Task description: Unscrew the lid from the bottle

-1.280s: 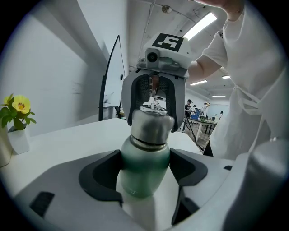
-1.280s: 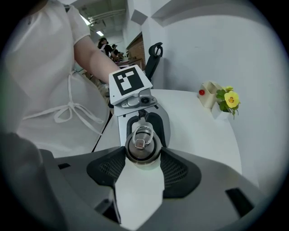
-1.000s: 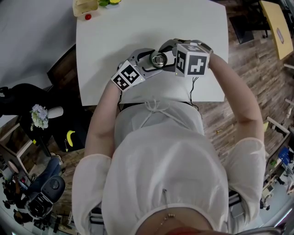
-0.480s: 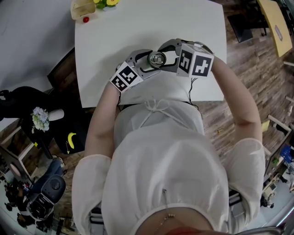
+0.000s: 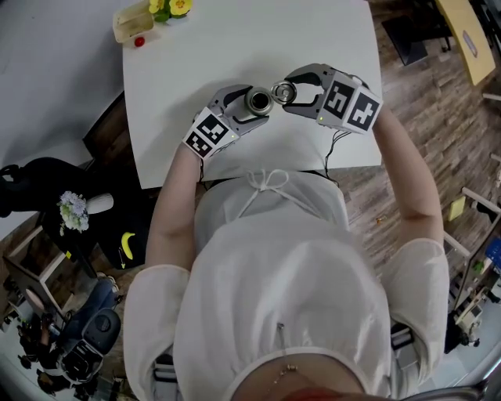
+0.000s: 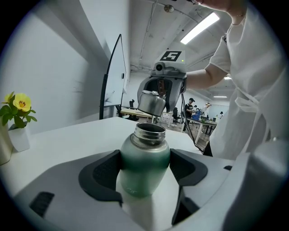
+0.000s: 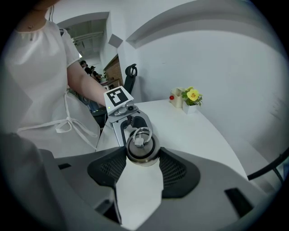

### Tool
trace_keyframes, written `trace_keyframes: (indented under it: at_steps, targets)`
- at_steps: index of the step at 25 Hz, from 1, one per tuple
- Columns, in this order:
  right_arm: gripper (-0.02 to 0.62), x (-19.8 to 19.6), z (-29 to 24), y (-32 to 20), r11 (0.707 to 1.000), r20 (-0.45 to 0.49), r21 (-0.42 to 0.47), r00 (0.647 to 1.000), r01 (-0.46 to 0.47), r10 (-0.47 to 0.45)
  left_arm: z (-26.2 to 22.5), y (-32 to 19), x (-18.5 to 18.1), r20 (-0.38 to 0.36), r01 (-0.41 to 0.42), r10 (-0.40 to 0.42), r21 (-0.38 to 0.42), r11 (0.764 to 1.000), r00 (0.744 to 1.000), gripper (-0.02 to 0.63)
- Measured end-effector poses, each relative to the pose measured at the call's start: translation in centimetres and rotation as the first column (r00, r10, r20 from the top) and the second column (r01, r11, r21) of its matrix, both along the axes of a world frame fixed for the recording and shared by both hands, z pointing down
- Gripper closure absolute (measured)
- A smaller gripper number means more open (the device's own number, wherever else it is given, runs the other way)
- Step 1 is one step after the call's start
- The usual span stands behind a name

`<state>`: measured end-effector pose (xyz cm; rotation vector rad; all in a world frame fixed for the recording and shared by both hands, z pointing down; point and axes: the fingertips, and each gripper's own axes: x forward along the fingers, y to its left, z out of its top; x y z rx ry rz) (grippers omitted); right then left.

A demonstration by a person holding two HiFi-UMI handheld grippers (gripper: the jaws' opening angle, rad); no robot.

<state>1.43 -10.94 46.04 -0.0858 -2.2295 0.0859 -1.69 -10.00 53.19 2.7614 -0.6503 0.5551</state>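
A green metal bottle (image 6: 144, 162) stands on the white table (image 5: 235, 47) with its steel neck open, and my left gripper (image 6: 144, 175) is shut on its body. From the head view the bottle (image 5: 257, 100) shows as an open mouth between the left gripper's (image 5: 252, 102) jaws. The steel lid (image 7: 142, 145), with a ring on top, sits between the pads of my right gripper (image 7: 142, 159), whose jaws are closing on it. The lid (image 5: 282, 92) hangs just right of the bottle's mouth, clear of it. In the left gripper view the lid (image 6: 151, 103) floats above and behind the neck.
A small pot of yellow flowers (image 5: 168, 6) and a pale container (image 5: 131, 23) with a red item stand at the table's far left corner. The person's body presses against the near table edge. A dark chair (image 5: 106, 117) stands left of the table.
The lid has come off the bottle: my right gripper carried it up and to the right, leaving the neck open. The left gripper keeps hold of the bottle.
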Motion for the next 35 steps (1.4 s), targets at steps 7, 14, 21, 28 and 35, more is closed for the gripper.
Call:
trace_keyframes:
  at_steps: [7,14,21,28,35]
  targets:
    - [0.356,3.9,3.5,-0.7,0.988,-0.032,-0.032,0.989,-0.149,0.147,-0.3,-0.1,0.1,0.005,0.002,-0.002,-0.005,1.000,1.000,0.252]
    - [0.354,5.8,8.7,-1.1,0.967,-0.082,-0.060,0.966,-0.250,0.244,-0.4,-0.2,0.4,0.009,0.008,-0.008,-0.008,1.000,1.000,0.252]
    - [0.354,4.8,11.4,-0.4,0.936,-0.114,-0.131,0.943,-0.327,0.314,-0.1,-0.3,0.2,0.013,0.007,-0.007,-0.010,1.000,1.000,0.252]
    - [0.353,5.2,13.9,0.2,0.910,-0.144,-0.163,0.921,-0.382,0.361,0.0,-0.2,0.1,0.010,0.014,-0.014,-0.007,1.000,1.000,0.252]
    - [0.351,5.5,14.1,0.1,0.876,-0.177,-0.155,0.885,-0.456,0.430,-0.1,-0.3,0.5,-0.004,0.028,-0.028,-0.037,0.999,1.000,0.250]
